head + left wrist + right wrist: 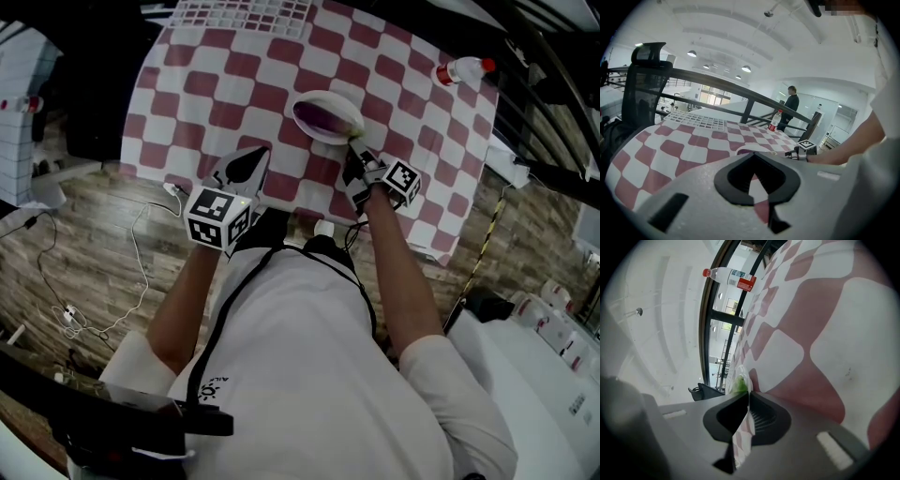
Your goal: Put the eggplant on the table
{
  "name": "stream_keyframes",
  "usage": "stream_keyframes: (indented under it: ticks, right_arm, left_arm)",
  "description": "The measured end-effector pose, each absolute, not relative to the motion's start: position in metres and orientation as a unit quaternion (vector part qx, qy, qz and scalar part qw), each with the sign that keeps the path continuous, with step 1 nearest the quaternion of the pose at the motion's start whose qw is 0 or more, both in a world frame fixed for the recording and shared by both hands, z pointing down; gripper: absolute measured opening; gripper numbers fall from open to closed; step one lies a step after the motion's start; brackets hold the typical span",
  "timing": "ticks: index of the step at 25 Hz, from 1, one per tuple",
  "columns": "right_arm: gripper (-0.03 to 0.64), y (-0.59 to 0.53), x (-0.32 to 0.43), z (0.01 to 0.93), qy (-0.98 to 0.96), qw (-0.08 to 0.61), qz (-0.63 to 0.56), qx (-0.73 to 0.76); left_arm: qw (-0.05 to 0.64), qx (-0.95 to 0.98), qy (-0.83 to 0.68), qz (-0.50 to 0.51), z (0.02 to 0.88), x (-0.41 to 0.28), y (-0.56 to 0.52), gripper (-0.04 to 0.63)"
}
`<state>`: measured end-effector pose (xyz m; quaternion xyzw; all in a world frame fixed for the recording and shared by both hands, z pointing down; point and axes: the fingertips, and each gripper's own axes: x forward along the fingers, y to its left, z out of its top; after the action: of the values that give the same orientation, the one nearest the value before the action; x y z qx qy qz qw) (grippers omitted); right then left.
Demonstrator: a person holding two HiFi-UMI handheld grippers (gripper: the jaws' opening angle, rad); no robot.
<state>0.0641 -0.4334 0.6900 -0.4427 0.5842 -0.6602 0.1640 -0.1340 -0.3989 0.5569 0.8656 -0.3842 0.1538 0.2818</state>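
Glossy purple eggplant lying in shallow white plate, mid-table on red-and-white checked tablecloth. Not yet on the cloth itself.

Right gripper at the plate's near rim. Jaws drawn together at the tips on the green stem; looks pinched, though only a sliver showing.

Left gripper near the table's front edge, apart from the plate. Jaws closed, nothing between them.

Step judged: grasp made, lift pending. Next: raise by the stem clear of the rim, carry sideways to bare cloth, lower, release. Thin hold, so likely to swing or slip.
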Motion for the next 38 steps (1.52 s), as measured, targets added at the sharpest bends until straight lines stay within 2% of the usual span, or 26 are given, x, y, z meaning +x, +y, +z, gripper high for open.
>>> stream_keyframes:
  ticks: [24,28,30,34,38]
  right_arm:
    - [0.038,-0.435,0.069,0.701,0.555,0.098,-0.656,-0.502]
    - [0.106,-0.434,0.064,0.692,0.574,0.101,-0.653,-0.483]
    - [0.120,-0.427,0.064,0.689,0.578,0.099,-0.654,-0.477]
    - [0.110,-0.410,0.071,0.677,0.593,0.104,-0.648,-0.467]
    - [0.036,-0.394,0.082,0.655,0.636,0.091,-0.612,-0.461]
  left_arm:
    - [0.271,0.871,-0.380,0.155,0.552,-0.128,-0.391,0.003]
    - [0.263,0.873,-0.382,0.152,0.544,-0.125,-0.389,0.003]
    - [0.259,0.874,-0.383,0.152,0.541,-0.121,-0.386,0.003]
    - [0.251,0.877,-0.382,0.147,0.532,-0.108,-0.375,0.003]
    - [0.239,0.883,-0.377,0.147,0.524,-0.087,-0.360,0.003]
